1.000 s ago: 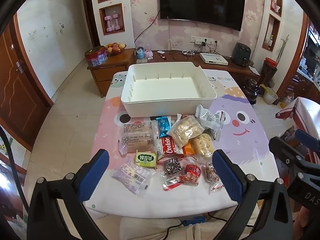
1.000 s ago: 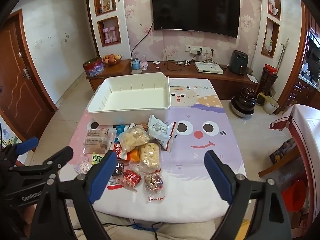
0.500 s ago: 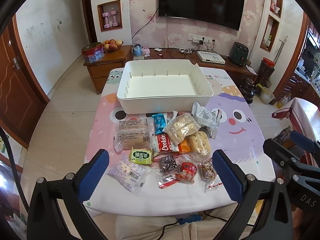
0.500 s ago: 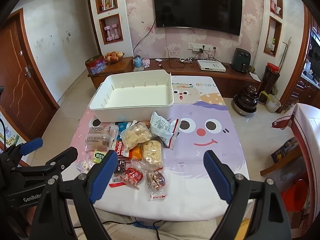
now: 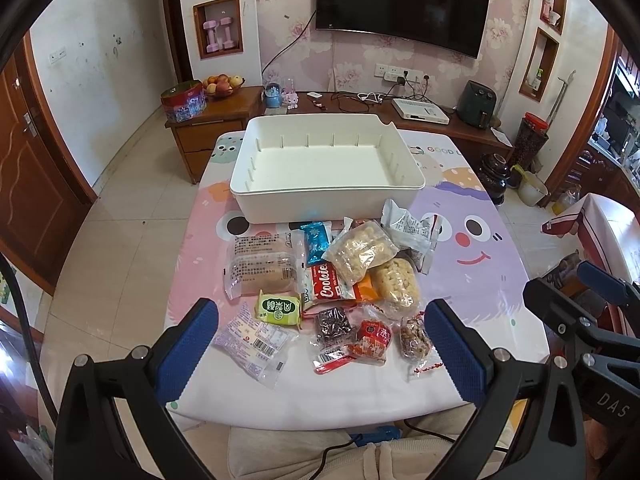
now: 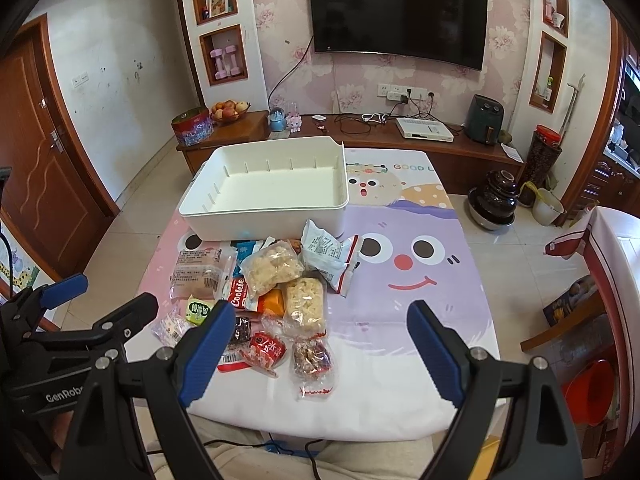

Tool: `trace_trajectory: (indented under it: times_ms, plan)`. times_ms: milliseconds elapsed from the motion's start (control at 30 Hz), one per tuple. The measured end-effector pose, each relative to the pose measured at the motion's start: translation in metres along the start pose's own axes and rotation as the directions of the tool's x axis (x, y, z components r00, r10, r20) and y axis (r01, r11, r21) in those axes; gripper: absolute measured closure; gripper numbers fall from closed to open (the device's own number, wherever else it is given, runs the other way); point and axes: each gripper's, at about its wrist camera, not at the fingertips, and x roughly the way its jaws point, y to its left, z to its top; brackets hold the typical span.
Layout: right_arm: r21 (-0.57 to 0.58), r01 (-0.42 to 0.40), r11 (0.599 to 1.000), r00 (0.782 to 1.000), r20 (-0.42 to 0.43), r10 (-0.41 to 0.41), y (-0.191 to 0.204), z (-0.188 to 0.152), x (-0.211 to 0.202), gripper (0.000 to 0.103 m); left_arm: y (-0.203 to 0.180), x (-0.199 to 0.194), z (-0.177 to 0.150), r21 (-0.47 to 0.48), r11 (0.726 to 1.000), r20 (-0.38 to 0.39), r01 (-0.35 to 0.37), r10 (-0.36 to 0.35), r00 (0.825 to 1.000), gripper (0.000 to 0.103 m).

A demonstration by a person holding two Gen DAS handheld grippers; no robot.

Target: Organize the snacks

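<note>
- The white rectangular plastic bin [image 5: 326, 176] with slotted inner walls sits at the centre of the left wrist view, above the snack pile, and nothing lies in it, so by my reading the sorting has not begun.
- All the snacks lie loose on the cartoon-printed tablecloth [image 5: 472, 280], just below the bin: a clear bag of pale puffed bites [image 5: 360, 250], a red "Cookie" packet [image 5: 326, 286], a green square packet [image 5: 279, 307], a clear-wrapped brown cake [image 5: 262, 266], a blue foil bar [image 5: 316, 238] and a white printed pouch [image 5: 410, 230] among them (several overlap, so an exact count is unsure).
- The left gripper [image 5: 320, 340], at the bottom of its own view, is spread wide and carries nothing; it hangs over the near edge of the pile.
- The right gripper [image 6: 320, 346], bottom of the right wrist view, is likewise released and empty, near a small red-wrapped sweet [image 6: 266, 350].
- Left to do, as I judge it: every packet has yet to go into the bin.
</note>
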Motion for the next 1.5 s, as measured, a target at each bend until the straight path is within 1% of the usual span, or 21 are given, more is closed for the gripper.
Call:
trace_trajectory:
  times_ms: [333, 500, 700, 1033, 1233, 1433, 1500]
  plan:
    - [-0.002, 0.000, 1.000, 1.000, -0.001, 0.000, 0.000, -0.001, 0.001, 0.015, 0.000, 0.003, -0.001, 0.000, 1.000, -0.004, -0.002, 0.002, 1.000, 0.001]
    - [-0.014, 0.008, 1.000, 1.000, 0.014, -0.008, 0.000, -0.003, 0.003, 0.015, -0.001, 0.005, -0.002, -0.005, 1.000, -0.015, 0.000, 0.000, 1.000, 0.001]
    - [-0.020, 0.017, 1.000, 1.000, 0.022, -0.016, -0.001, 0.000, 0.003, 0.015, -0.001, 0.004, -0.002, -0.004, 1.000, -0.011, -0.002, 0.002, 1.000, 0.001]
    - [-0.038, 0.031, 0.999, 0.998, 0.054, -0.029, 0.000, 0.006, -0.002, 0.015, 0.002, 0.000, 0.007, 0.007, 1.000, 0.009, -0.013, 0.013, 1.000, 0.001]
    - [-0.047, 0.026, 0.999, 0.998, 0.061, -0.023, -0.001, 0.009, -0.002, 0.015, 0.007, 0.002, 0.013, -0.014, 1.000, 0.007, 0.000, 0.000, 1.000, 0.001]
    - [-0.043, 0.019, 0.999, 0.999, 0.049, -0.017, -0.002, 0.011, 0.001, 0.015, 0.012, 0.003, 0.012, -0.037, 0.999, 0.058, 0.032, -0.030, 0.998, 0.001]
    - [-0.043, 0.018, 0.999, 0.999, 0.044, -0.016, -0.003, 0.010, 0.002, 0.015, 0.012, 0.004, 0.013, -0.035, 0.999, 0.062, 0.027, -0.024, 0.998, 0.001]
